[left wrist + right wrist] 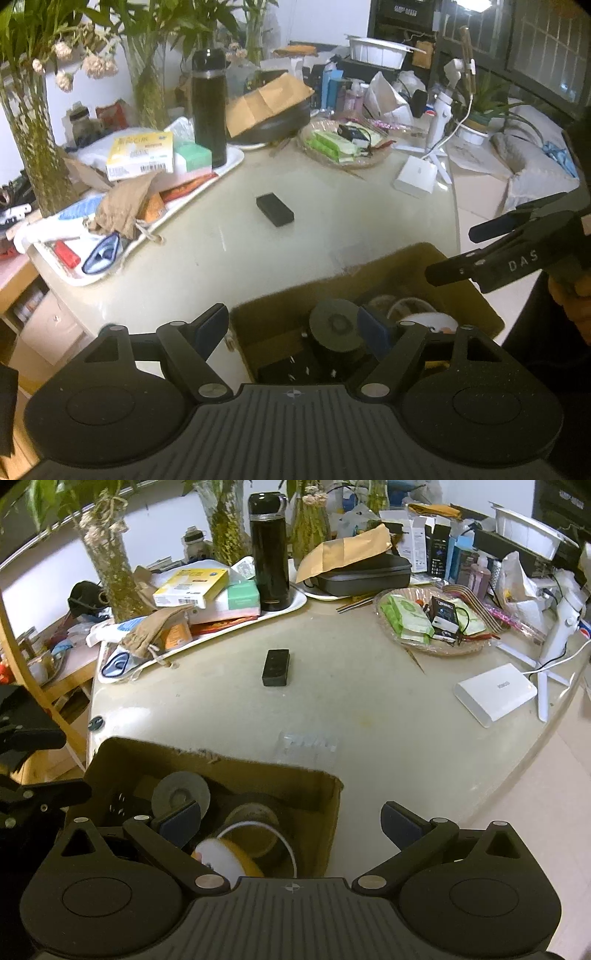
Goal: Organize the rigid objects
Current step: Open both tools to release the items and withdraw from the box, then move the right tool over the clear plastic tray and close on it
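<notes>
A small black rectangular box [275,209] [276,667] lies alone on the pale table. Close to me stands an open cardboard box [476,295] [327,797]. It holds a grey grinding disc [334,325] [181,794], a dark tape roll [255,818] and a white-and-yellow spool [225,856]. My left gripper [293,326] hovers open over the carton's left wall, nothing between its pads. My right gripper [291,823] [454,254] is open above the carton's right wall, also holding nothing. A hand shows at the right edge of the left wrist view.
A white tray [295,605] of boxes and a black thermos [269,550] sits at the back left. A basket [436,648] of green packets and a white adapter [495,694] lie to the right. Glass vases with plants line the back. The table edge curves at right.
</notes>
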### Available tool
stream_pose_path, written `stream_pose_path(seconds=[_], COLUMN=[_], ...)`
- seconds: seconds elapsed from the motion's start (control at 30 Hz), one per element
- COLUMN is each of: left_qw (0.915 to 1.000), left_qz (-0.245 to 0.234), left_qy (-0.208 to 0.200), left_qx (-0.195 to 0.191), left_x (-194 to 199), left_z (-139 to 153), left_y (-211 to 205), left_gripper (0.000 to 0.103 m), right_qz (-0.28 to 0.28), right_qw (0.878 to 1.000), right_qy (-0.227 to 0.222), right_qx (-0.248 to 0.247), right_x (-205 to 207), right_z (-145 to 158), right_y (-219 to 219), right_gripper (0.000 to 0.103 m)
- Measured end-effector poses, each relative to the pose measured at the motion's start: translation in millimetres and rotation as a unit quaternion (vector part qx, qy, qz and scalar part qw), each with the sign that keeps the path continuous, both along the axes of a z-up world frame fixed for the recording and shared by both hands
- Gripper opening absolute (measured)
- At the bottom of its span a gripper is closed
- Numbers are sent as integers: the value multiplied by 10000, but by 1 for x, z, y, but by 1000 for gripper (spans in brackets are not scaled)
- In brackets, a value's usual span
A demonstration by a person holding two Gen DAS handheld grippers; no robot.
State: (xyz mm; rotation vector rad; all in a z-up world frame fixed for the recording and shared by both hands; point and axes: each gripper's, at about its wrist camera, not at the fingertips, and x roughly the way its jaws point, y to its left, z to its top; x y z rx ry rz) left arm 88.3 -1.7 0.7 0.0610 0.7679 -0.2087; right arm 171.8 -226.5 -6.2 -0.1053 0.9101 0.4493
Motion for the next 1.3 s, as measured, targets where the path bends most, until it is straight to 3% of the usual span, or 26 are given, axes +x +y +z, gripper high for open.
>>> stream_pose_path(seconds=[0.43, 1.3], left_qw=[9999, 9992], left_qz=[89, 259], left_qy=[-52, 68], left_qx=[-112, -304], left_x=[4, 8], left_z=[-5, -9], left_y=[7, 21], left_gripper=[76, 76], right_qz=[-158, -830], right_qw=[9995, 9880], right_qy=[211, 1150], right_qx=[-174, -618], right_x=[42, 133], right_z=[-13, -69], right_y=[17, 64], right_gripper=[103, 102])
